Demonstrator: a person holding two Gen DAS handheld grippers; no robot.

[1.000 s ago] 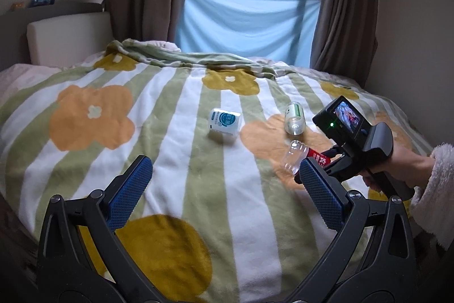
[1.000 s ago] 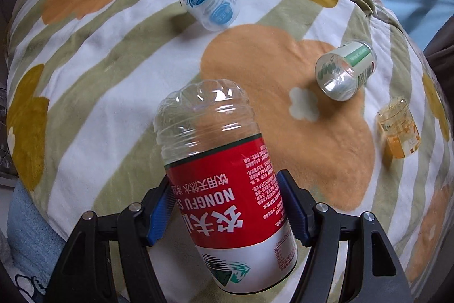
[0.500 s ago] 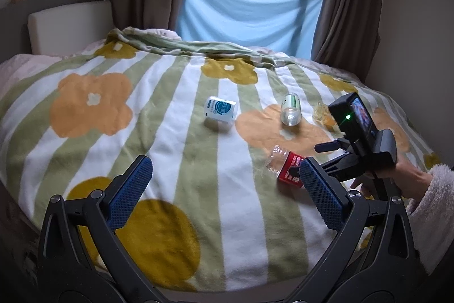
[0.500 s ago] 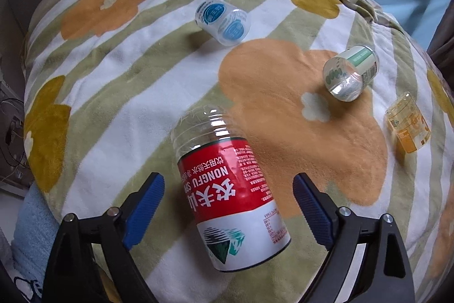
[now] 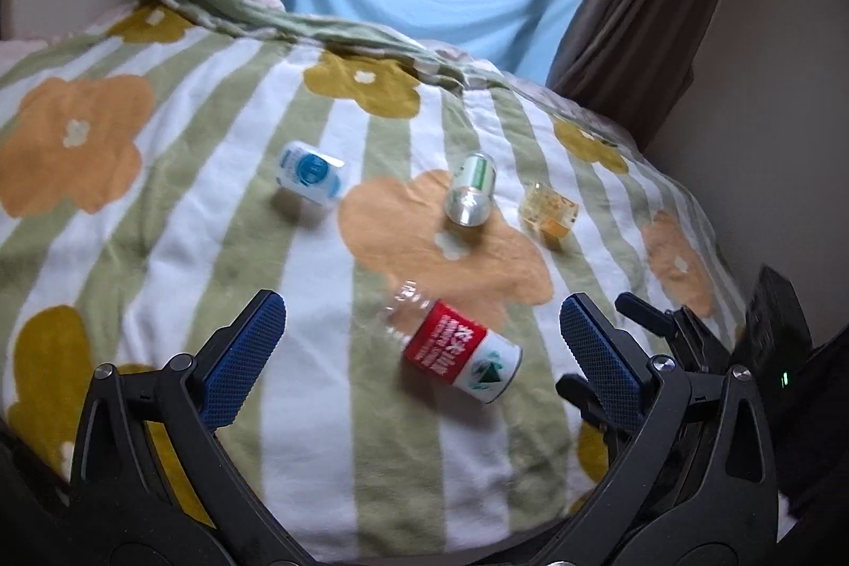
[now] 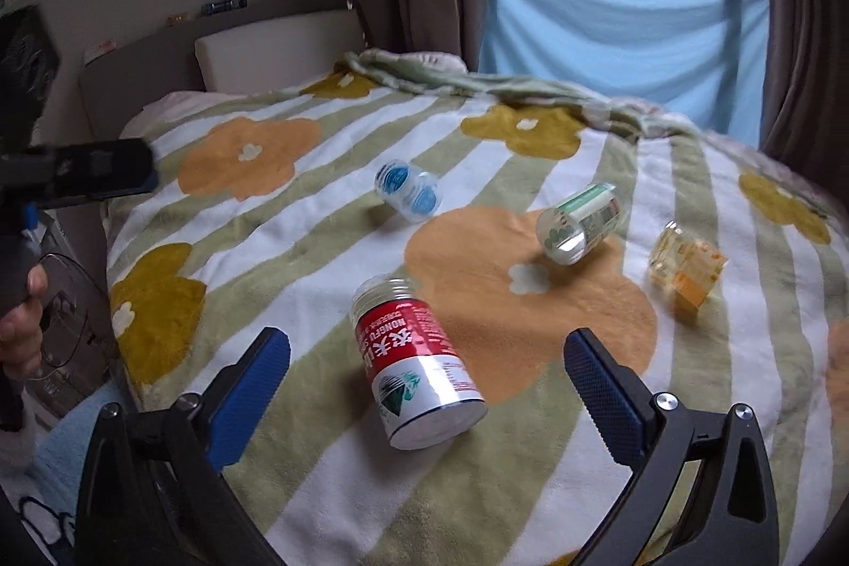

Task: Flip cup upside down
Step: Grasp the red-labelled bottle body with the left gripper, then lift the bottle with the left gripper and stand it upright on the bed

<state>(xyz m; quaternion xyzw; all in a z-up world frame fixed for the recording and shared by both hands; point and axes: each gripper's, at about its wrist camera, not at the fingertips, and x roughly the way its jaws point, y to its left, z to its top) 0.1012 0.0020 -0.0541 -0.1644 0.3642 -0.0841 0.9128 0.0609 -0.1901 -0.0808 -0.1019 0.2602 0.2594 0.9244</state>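
Note:
The red-and-white labelled clear cup (image 5: 456, 348) (image 6: 414, 359) rests tilted on the flowered blanket (image 5: 212, 221). Its clear ribbed closed end points up and away, and its white-labelled end faces the grippers. My right gripper (image 6: 427, 340) is open, its blue pads standing wide on either side of the cup without touching it. My left gripper (image 5: 419, 308) is also open, a little short of the cup, with nothing between its fingers. In the left wrist view, part of the right gripper's black body (image 5: 690, 338) shows at the right edge.
Three more cut-bottle cups lie on their sides farther up the bed: a blue-labelled one (image 5: 310, 173) (image 6: 408, 192), a green-labelled one (image 5: 472, 192) (image 6: 581, 224) and an orange one (image 5: 549, 210) (image 6: 684, 266). Beyond are a headboard (image 6: 239, 46), curtains and a wall.
My right gripper opened, let go of the red cup and drew back. The cup now sits on the blanket. My left gripper swung toward the cup.

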